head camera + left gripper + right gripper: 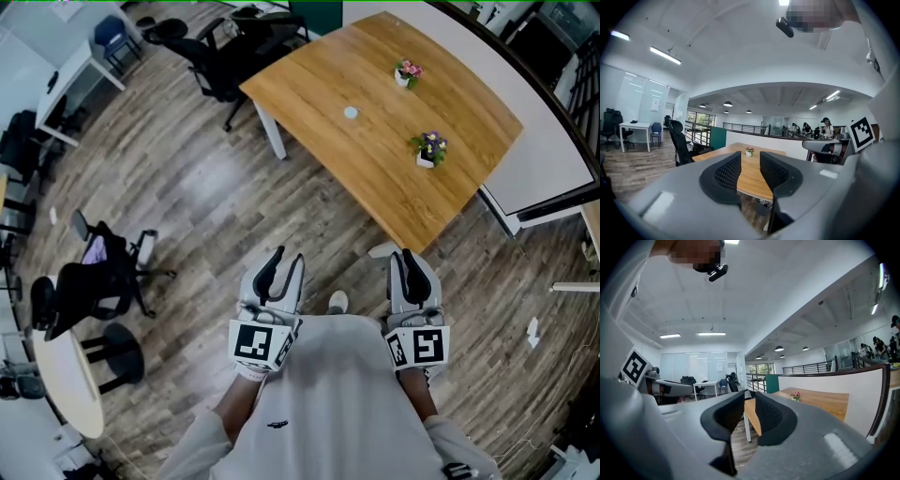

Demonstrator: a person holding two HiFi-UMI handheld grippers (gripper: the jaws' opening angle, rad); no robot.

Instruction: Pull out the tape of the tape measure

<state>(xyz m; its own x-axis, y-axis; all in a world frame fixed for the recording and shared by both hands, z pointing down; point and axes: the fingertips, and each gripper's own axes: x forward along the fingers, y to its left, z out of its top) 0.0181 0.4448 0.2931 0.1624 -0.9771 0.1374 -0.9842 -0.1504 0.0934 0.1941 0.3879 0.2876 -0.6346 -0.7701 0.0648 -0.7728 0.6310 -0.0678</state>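
Both the left hand-held gripper (281, 256) and right hand-held gripper (410, 254) gape slightly, empty, and we take the small round tape measure (350, 112) on the tabletop (319, 84) to lie well ahead, roughly between them.

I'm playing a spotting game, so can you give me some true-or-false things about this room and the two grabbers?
1. Two flower pots stand on the wooden table. True.
2. The left gripper is clamped on something. False: its jaws stand apart with nothing between them.
3. A small round pale thing lies on the table, away from both grippers. True.
4. The right gripper holds a flower pot. False: its jaws are apart and empty, and both pots are on the table.
5. A black office chair stands on a wood-look floor. True.
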